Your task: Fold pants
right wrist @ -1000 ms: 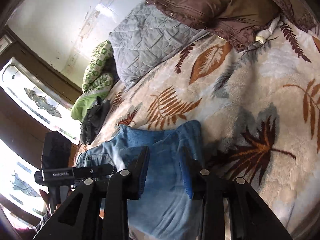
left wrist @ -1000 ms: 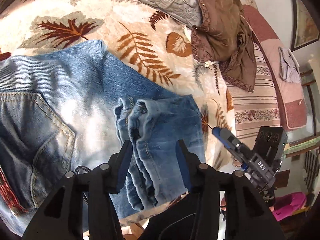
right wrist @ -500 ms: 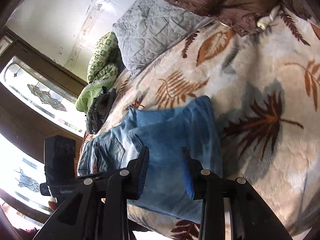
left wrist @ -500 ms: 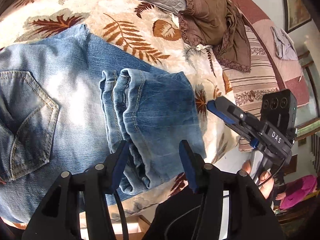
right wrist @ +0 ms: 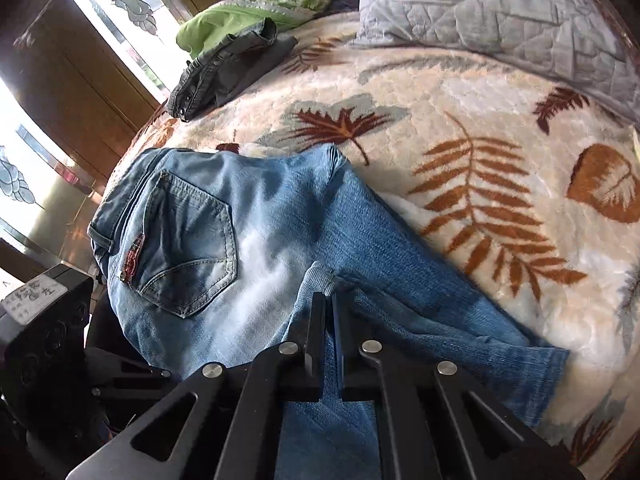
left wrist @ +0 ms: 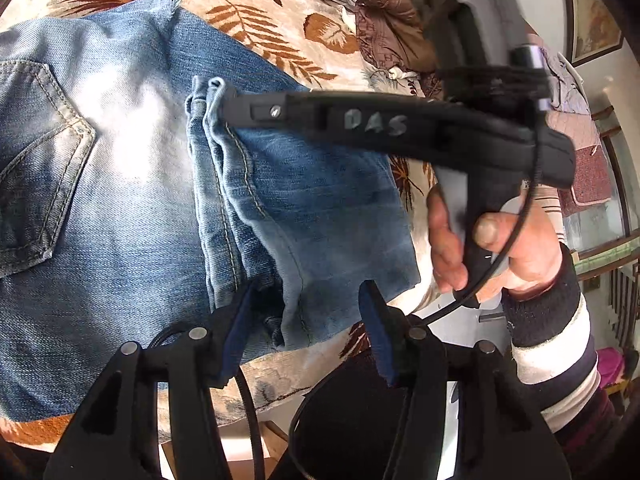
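Blue jeans (left wrist: 120, 184) lie on the leaf-patterned blanket, back pocket up, with the leg ends (left wrist: 320, 208) folded back over the thighs. My left gripper (left wrist: 304, 320) is open, its jaws on either side of the near corner of the leg hems. My right gripper (right wrist: 328, 312) is shut on the far corner of the hem (right wrist: 324, 276); in the left wrist view it (left wrist: 224, 98) reaches across the folded legs, with the hand holding it at the right. The jeans (right wrist: 192, 232) fill the lower left of the right wrist view.
A grey quilted pillow (right wrist: 500, 12), dark folded pants (right wrist: 224, 72) and a green blanket (right wrist: 240, 12) lie at the bed's far side. A brown garment (left wrist: 392, 28) lies far right. The bed edge (left wrist: 280, 384) runs just under my left gripper.
My right gripper has swung in over the folded legs and shut on the far hem corner. My left gripper has come closer to the near hem corner and stays open.
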The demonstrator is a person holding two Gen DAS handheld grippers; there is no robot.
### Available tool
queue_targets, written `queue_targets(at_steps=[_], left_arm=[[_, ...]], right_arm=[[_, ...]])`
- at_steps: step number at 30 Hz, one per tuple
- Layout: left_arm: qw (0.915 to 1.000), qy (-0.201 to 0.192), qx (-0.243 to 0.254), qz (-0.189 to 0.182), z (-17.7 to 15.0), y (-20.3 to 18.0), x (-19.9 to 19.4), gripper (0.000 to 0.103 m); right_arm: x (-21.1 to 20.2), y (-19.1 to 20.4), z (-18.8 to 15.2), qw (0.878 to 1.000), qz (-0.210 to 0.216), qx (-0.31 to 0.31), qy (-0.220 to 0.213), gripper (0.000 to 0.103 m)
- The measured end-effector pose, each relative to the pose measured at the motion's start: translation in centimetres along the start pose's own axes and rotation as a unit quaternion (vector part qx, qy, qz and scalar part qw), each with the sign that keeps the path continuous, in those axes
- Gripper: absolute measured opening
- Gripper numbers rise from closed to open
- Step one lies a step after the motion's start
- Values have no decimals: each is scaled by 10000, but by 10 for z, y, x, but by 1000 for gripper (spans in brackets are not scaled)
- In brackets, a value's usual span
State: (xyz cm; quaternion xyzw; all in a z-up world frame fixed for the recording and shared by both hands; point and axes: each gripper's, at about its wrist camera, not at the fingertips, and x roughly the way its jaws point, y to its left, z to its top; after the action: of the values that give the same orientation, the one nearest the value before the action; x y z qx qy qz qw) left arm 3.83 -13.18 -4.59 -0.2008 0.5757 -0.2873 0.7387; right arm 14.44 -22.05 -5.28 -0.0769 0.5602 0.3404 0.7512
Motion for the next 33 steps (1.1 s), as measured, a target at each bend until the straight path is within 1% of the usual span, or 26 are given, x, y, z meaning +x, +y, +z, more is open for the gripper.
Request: queue_targets(at_steps=[1, 2, 3, 5, 6, 7, 8, 9, 10, 11, 12, 13, 14, 15, 16, 17, 20, 21, 22, 24, 26, 28, 29, 30, 31, 33], left_arm=[[10000, 20, -19, -32, 0, 1, 0, 51], [10000, 39, -35, -75, 0, 1, -2, 51], [9999, 60, -35, -112, 0, 1, -5, 51], [9999, 78, 14, -146, -1, 0, -15, 51], [9998, 40, 17, -186, -1, -1, -21, 51], [9998, -7, 12, -219, 0, -2, -27, 51], [9997, -61, 3, -228, 1, -3, -31, 51], [9996, -113, -15, -245, 3, -4, -34, 51], [9995, -152, -35, -287, 6, -5, -35, 52], [9994, -157, -43, -303, 8, -6, -32, 55], [9997, -121, -59, -221, 11, -6, -27, 56], [9999, -53, -91, -93, 13, -6, -20, 57], [9999, 53, -136, 13, 16, -5, -11, 57], [9996, 182, -198, 103, 16, -3, -3, 57], [9990, 289, -295, 169, 17, 0, 3, 56], [9988, 287, -359, 175, 17, 1, 3, 57], [9985, 342, -348, 230, 21, -8, -6, 57], [9988, 286, -321, 213, 22, -12, -11, 57], [9992, 227, -258, 225, 22, -16, -15, 57], [9990, 95, -162, 398, 25, -26, -18, 57], [9975, 19, -220, 665, 31, -27, -13, 60], [9943, 80, -488, 940, 37, -21, 2, 60], [9927, 170, -675, 985, 39, -15, 10, 60], [9911, 258, -887, 962, 39, -8, 17, 60], [9900, 254, -1050, 903, 39, -3, 20, 60], [9884, 273, -1182, 909, 42, -3, 20, 64]], right_arm=[[1, -3, -1, 10000, 15, 55, -14, 5], [-5, -6, -1, 9996, 170, 175, -128, 5], [-18, -10, -4, 9982, 360, 327, -347, 8], [-49, -24, -13, 9917, 639, 640, -910, 9], [-64, -31, -21, 9883, 629, 782, -1146, 12], [-75, -38, -31, 9850, 572, 931, -1336, 19], [-83, -45, -40, 9823, 517, 1062, -1452, 22], [-86, -51, -51, 9802, 464, 1194, -1512, 24], [-83, -58, -61, 9783, 423, 1347, -1514, 24], [-75, -65, -70, 9772, 395, 1533, -1414, 24], [-63, -74, -77, 9763, 342, 1750, -1225, 24], [-50, -80, -84, 9751, 303, 1929, -1054, 22], [-46, -83, -89, 9720, 369, 2005, -1167, 21], [-49, -84, -92, 9677, 433, 2060, -1386, 21], [-54, -83, -94, 9654, 434, 2118, -1460, 21], [-61, -79, -97, 9632, 401, 2130, -1589, 22], [-85, -63, -122, 9538, 530, 2090, -2092, 29], [-88, -59, -133, 9504, 596, 2134, -2181, 36], [-89, -56, -145, 9478, 665, 2195, -2217, 43], [-87, -50, -165, 9439, 758, 2292, -2253, 44], [-84, -48, -182, 9388, 829, 2426, -2301, 44], [-78, -47, -190, 9359, 837, 2494, -2344, 41], [-77, -47, -192, 9351, 829, 2495, -2378, 41], [-77, -48, -192, 9352, 841, 2479, -2387, 41], [-77, -49, -191, 9346, 868, 2477, -2400, 41], [-73, -53, -194, 9323, 986, 2551, -2365, 42]])
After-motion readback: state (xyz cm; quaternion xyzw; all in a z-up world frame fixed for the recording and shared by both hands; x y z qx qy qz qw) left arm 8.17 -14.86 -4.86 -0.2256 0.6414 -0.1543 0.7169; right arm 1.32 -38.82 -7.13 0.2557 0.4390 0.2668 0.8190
